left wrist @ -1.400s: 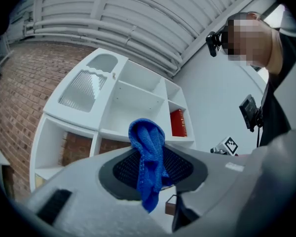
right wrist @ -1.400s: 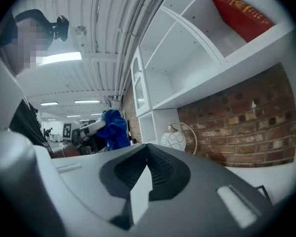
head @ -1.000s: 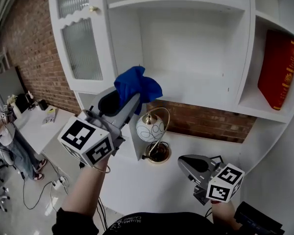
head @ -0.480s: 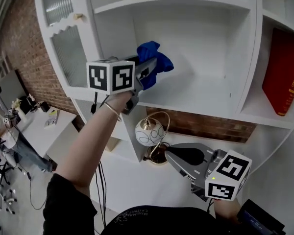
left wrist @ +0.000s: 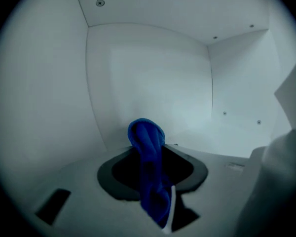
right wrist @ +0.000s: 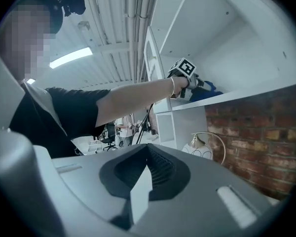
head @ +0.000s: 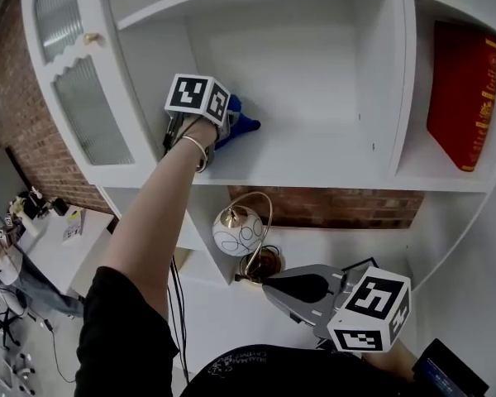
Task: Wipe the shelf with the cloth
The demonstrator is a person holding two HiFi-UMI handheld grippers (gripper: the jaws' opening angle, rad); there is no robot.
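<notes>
A blue cloth (head: 236, 123) is pinched in my left gripper (head: 223, 131), which reaches into the left end of the white shelf (head: 314, 160) compartment. In the left gripper view the cloth (left wrist: 150, 174) hangs bunched between the shut jaws, with the compartment's back wall and left corner straight ahead. My right gripper (head: 273, 289) hangs low at the bottom right, jaws shut with nothing between them. From the right gripper view, the left gripper (right wrist: 190, 83) and a bit of cloth (right wrist: 209, 89) sit on the shelf edge (right wrist: 246, 97).
A red book (head: 463, 81) stands in the right compartment. A round globe lamp with a brass arc (head: 240, 231) sits on the counter below the shelf, before a brick wall (head: 331, 207). A ribbed glass cabinet door (head: 87, 110) stands left.
My left gripper has carried the cloth up and forward, from in front of the shelf into its left end. The right gripper has stayed low, shifting slightly left.
</notes>
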